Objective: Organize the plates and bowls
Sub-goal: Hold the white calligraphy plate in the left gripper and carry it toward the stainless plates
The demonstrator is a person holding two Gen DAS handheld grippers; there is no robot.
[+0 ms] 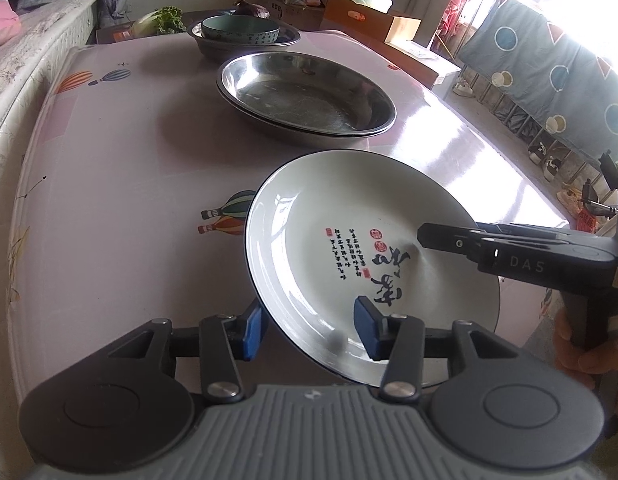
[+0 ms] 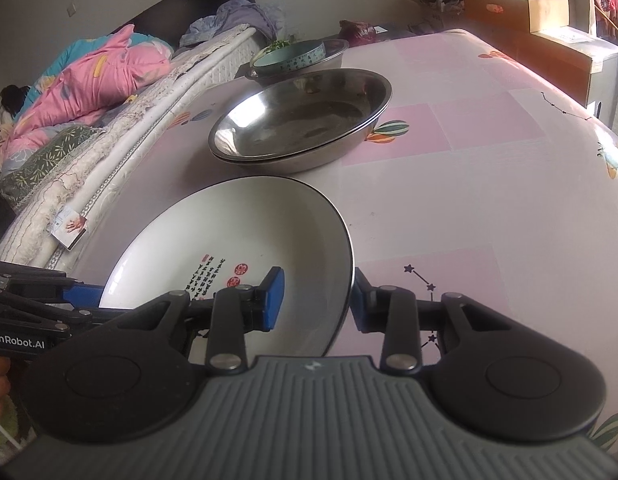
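- White ceramic plate (image 1: 349, 240): black rim, black calligraphy and red seals printed in its well; tilted, near the front of the surface (image 1: 129, 152), its left edge raised clear of the cloth.
- Left gripper (image 1: 309, 330): jaws part-way closed, straddling the plate's near-left rim, one blue pad inside the well and one outside; whether the pads press cannot be told.
- Right gripper (image 2: 317, 300): jaws likewise narrow, straddling the right rim; contact also uncertain.
- Judged step: a two-sided lift of the plate. Both pads should seat squarely on the rim, and both hands rise together, since glazed ceramic may slip.
- Stacked steel plates (image 1: 305, 92): two nested, just beyond the ceramic plate; a probable destination.
- Teal bowl (image 1: 240, 30): seated in a steel basin (image 1: 289, 38) at the far edge.
- Bed (image 2: 89, 80): alongside the surface, at the left.
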